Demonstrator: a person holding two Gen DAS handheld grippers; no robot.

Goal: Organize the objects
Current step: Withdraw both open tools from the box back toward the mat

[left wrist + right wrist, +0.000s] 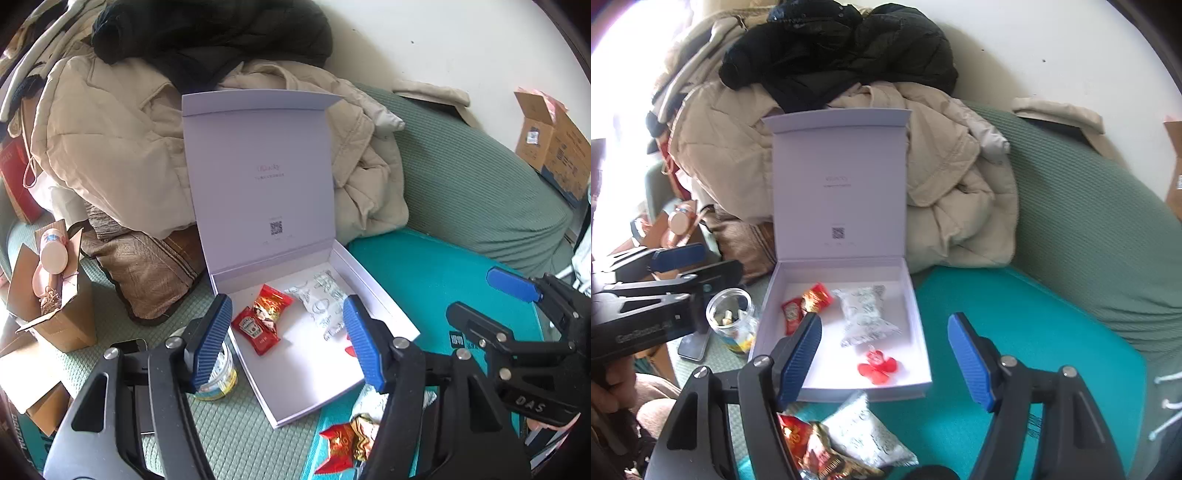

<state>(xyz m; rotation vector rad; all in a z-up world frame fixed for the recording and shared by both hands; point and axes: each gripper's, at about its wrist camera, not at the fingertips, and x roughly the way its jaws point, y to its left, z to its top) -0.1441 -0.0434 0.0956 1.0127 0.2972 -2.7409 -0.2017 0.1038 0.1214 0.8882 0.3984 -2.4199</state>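
Observation:
A white box [310,373] [919,369] stands open on the sofa, its lid upright. Inside lie a ketchup sachet [255,330] [792,312], a red snack packet [271,304] [817,296], a white printed packet [325,306] [866,315] and a red clover charm [877,365]. In front of the box lie another red packet [343,443] [809,446] and a white packet [866,435]. My left gripper [290,345] [665,273] is open and empty above the box's near left part. My right gripper [886,363] [491,295] is open and empty over the box's front edge.
A glass jar [219,376] [733,314] and a phone [129,345] [692,345] lie left of the box. Beige and black coats [122,140] pile behind it. A teal cushion [436,280] lies to the right. Cardboard boxes [55,306] stand at the left.

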